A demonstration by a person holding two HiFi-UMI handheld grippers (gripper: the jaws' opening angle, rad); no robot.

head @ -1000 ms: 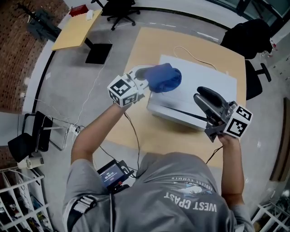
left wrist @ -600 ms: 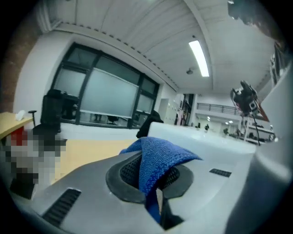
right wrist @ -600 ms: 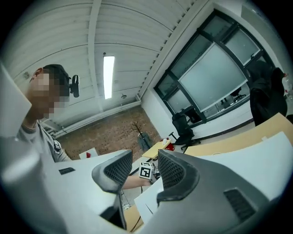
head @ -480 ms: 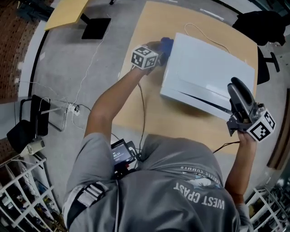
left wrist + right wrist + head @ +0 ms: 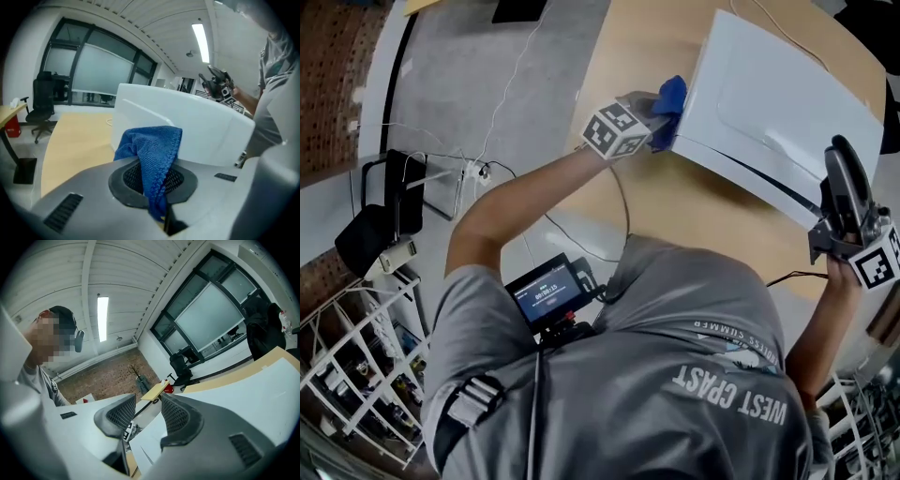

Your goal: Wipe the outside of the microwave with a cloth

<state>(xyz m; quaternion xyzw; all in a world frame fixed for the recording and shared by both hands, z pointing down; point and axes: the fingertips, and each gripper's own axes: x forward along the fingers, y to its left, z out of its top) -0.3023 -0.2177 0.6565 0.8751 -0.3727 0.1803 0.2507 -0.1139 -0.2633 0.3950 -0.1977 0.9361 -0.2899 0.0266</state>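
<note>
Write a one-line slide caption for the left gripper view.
Left gripper shut on a blue cloth, facing the white microwave on a wooden table.

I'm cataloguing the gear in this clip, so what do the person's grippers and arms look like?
The left gripper and right gripper are matching grey plastic shells with dark, mesh-textured pads. Each carries a white cube with black square markers. A thin dark cable trails from the left one. The person wears a grey short-sleeved T-shirt with white lettering.
</note>
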